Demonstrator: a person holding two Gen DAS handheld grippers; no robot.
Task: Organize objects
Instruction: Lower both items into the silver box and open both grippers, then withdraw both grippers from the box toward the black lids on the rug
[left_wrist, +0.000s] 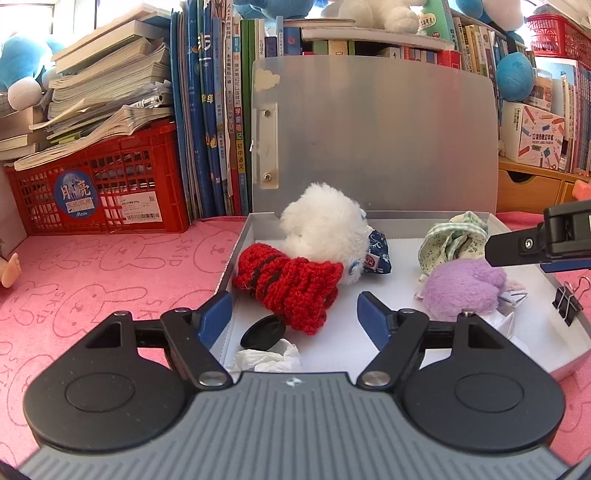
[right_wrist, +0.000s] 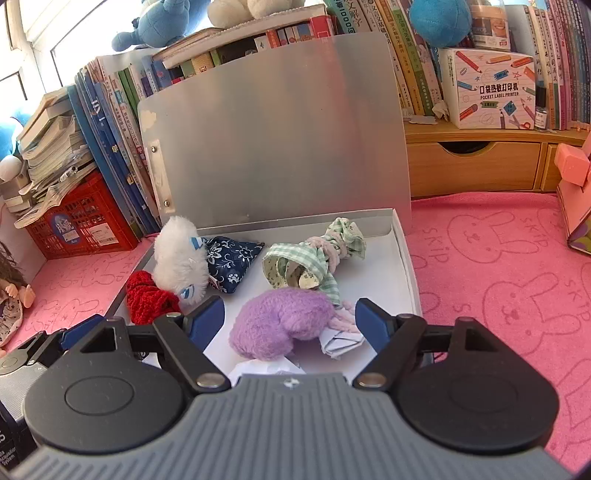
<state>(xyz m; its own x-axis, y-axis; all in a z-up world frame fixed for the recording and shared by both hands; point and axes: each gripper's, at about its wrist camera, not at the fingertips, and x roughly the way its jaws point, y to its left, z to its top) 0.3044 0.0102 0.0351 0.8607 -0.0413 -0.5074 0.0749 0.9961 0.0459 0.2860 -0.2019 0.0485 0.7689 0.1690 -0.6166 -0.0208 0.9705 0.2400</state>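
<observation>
An open grey box (left_wrist: 373, 218) (right_wrist: 400, 236) lies on the pink cloth with its lid upright. Inside are a white plush (left_wrist: 325, 225) (right_wrist: 179, 258), a red knitted piece (left_wrist: 291, 284) (right_wrist: 147, 297), a blue floral pouch (left_wrist: 378, 253) (right_wrist: 232, 258), a green checked cloth bundle (left_wrist: 452, 242) (right_wrist: 314, 258), a purple plush (left_wrist: 461, 288) (right_wrist: 280, 323), a black round cap (left_wrist: 262, 332), crumpled white paper (left_wrist: 269, 358) and folded paper (right_wrist: 340, 341). My left gripper (left_wrist: 295, 314) is open over the red piece. My right gripper (right_wrist: 290, 317) is open around the purple plush.
A red crate (left_wrist: 99, 188) with stacked books stands at the left, upright books (left_wrist: 210, 110) behind the box. A black binder clip (left_wrist: 567, 299) sits on the box's right rim. A wooden drawer unit (right_wrist: 476, 162) and a pink box (right_wrist: 574, 192) stand at right. A doll (right_wrist: 11, 299) lies at left.
</observation>
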